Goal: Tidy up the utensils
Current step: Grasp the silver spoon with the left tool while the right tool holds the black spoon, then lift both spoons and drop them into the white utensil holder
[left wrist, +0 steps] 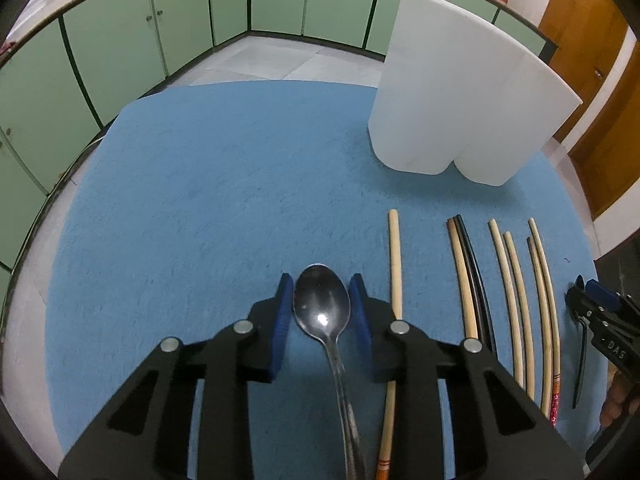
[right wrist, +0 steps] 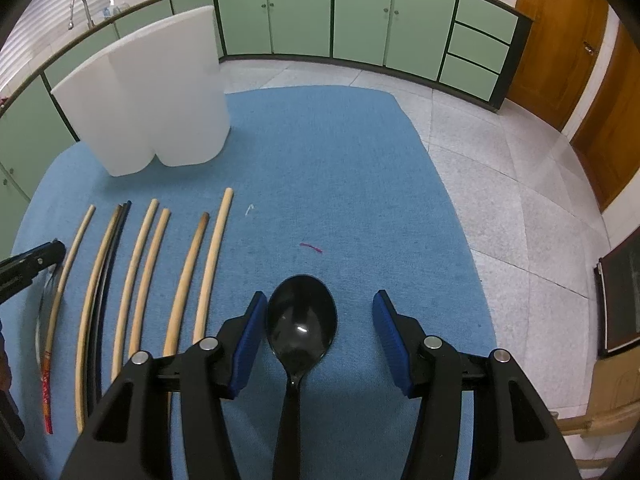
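A metal spoon (left wrist: pixel 322 305) lies on the blue mat (left wrist: pixel 208 184) between the blue pads of my left gripper (left wrist: pixel 322 284); the pads stand close to the bowl's sides and the jaws are open. A black plastic spoon (right wrist: pixel 301 326) lies between the fingers of my right gripper (right wrist: pixel 320 300), which is wide open, its left pad near the bowl. Several chopsticks (left wrist: pixel 508 296) lie in a row between the two grippers; they also show in the right wrist view (right wrist: pixel 140 276). A white two-compartment holder (left wrist: pixel 460 96) stands upright at the far side of the mat, also in the right wrist view (right wrist: pixel 152 96).
The mat's right edge (right wrist: pixel 460 208) drops to a tiled floor (right wrist: pixel 520 200). Green cabinets (left wrist: pixel 120 40) and wooden doors (right wrist: pixel 560 40) ring the room. The right gripper shows at the edge of the left wrist view (left wrist: pixel 600 312).
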A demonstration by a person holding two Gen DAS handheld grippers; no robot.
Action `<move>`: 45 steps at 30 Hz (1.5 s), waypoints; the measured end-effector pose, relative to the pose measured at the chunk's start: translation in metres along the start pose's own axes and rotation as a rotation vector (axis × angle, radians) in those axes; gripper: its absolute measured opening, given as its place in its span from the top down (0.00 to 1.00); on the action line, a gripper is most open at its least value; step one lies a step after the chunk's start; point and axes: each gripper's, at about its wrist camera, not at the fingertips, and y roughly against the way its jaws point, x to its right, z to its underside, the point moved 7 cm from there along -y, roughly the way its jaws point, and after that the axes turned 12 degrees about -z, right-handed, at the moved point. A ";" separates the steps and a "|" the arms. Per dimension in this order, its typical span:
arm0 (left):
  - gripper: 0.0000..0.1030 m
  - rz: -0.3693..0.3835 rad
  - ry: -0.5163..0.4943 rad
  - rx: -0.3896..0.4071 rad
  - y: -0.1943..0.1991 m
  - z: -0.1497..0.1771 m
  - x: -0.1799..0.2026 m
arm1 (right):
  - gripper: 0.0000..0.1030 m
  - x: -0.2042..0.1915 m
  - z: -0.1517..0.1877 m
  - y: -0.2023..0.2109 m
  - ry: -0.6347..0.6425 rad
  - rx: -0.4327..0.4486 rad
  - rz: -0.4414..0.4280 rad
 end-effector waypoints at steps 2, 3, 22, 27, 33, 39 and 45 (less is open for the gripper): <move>0.73 0.004 -0.008 0.007 -0.001 -0.002 0.003 | 0.47 0.000 -0.001 0.002 0.000 0.001 -0.003; 0.73 0.005 -0.011 0.012 -0.001 -0.003 0.004 | 0.47 0.000 -0.001 0.002 0.001 0.000 -0.003; 0.73 0.018 -0.024 0.042 0.007 0.007 0.006 | 0.53 0.005 0.005 -0.002 -0.031 -0.039 -0.025; 0.73 0.005 -0.019 0.042 0.005 0.006 0.011 | 0.53 0.002 0.002 -0.005 -0.035 -0.043 -0.024; 0.73 -0.012 -0.025 0.046 0.004 0.007 0.013 | 0.67 -0.001 -0.001 -0.007 -0.035 -0.058 -0.030; 0.73 -0.009 -0.023 0.077 0.014 0.005 0.012 | 0.68 -0.007 -0.004 0.005 -0.018 -0.020 -0.070; 0.73 0.001 0.006 0.180 0.044 -0.001 0.004 | 0.68 -0.020 -0.021 0.045 0.033 0.137 -0.136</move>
